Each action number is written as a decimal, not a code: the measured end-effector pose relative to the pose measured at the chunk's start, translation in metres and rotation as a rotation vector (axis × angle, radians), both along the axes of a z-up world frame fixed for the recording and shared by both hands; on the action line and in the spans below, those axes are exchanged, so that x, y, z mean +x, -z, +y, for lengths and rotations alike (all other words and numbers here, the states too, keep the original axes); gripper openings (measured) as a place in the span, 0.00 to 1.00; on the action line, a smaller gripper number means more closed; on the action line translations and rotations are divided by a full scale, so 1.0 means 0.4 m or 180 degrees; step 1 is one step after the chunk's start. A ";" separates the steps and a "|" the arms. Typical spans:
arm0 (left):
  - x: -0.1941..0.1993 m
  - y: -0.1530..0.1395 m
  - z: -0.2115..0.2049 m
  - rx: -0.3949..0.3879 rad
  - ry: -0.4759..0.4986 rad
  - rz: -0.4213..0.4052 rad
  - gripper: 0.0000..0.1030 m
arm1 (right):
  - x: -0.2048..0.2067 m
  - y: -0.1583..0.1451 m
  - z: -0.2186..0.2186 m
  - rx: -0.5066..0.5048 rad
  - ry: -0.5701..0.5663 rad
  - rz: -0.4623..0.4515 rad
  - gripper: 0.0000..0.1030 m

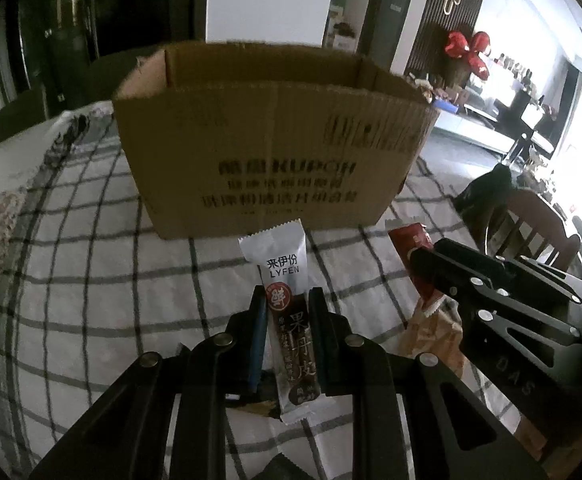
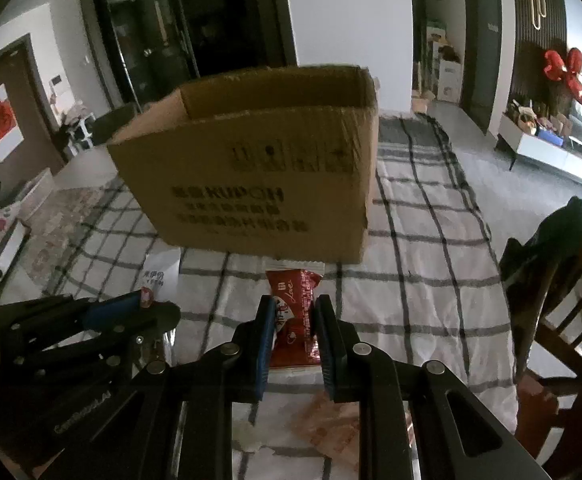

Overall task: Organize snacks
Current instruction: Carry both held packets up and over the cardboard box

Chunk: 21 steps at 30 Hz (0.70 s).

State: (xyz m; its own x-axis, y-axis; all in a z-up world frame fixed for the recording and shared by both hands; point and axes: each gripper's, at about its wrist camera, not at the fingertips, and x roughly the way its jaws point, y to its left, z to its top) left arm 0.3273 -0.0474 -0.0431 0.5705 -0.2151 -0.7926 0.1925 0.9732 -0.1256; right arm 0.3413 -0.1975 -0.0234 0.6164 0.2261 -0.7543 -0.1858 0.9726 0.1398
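Note:
An open cardboard box (image 1: 275, 136) stands on the checked tablecloth, also in the right wrist view (image 2: 259, 184). My left gripper (image 1: 287, 300) is shut on a white and brown LYFEN snack bar (image 1: 285, 280), held upright in front of the box. My right gripper (image 2: 293, 308) is shut on a red snack packet (image 2: 295, 312), also in front of the box. Each gripper shows in the other's view: the right one (image 1: 423, 256) at the right, the left one (image 2: 147, 304) at the left.
An orange snack packet (image 2: 331, 432) lies on the cloth (image 2: 419, 280) below my right gripper and shows in the left wrist view (image 1: 435, 336). A wooden chair (image 2: 567, 300) with dark clothing stands at the table's right edge. Room furniture lies beyond.

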 end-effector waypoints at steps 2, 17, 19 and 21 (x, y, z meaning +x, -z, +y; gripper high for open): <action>-0.007 -0.019 0.004 -0.0017 -0.0001 -0.0064 0.20 | -0.007 -0.019 0.000 0.0020 0.0002 -0.0058 0.21; -0.033 -0.153 0.028 -0.0059 -0.0013 -0.0509 0.20 | -0.037 -0.136 0.008 0.0133 -0.0001 -0.0409 0.21; -0.031 -0.168 0.028 -0.0055 -0.0008 -0.0556 0.20 | -0.036 -0.152 0.009 0.0144 0.0003 -0.0460 0.21; -0.028 -0.180 0.028 -0.0048 -0.0001 -0.0593 0.20 | -0.036 -0.165 0.010 0.0159 0.0002 -0.0498 0.21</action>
State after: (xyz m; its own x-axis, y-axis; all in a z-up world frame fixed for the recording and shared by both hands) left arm 0.3161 -0.0363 0.0288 0.7072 -0.2259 -0.6700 0.2134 0.9716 -0.1024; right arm 0.3268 -0.1936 0.0425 0.7256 0.2604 -0.6370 -0.2083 0.9653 0.1573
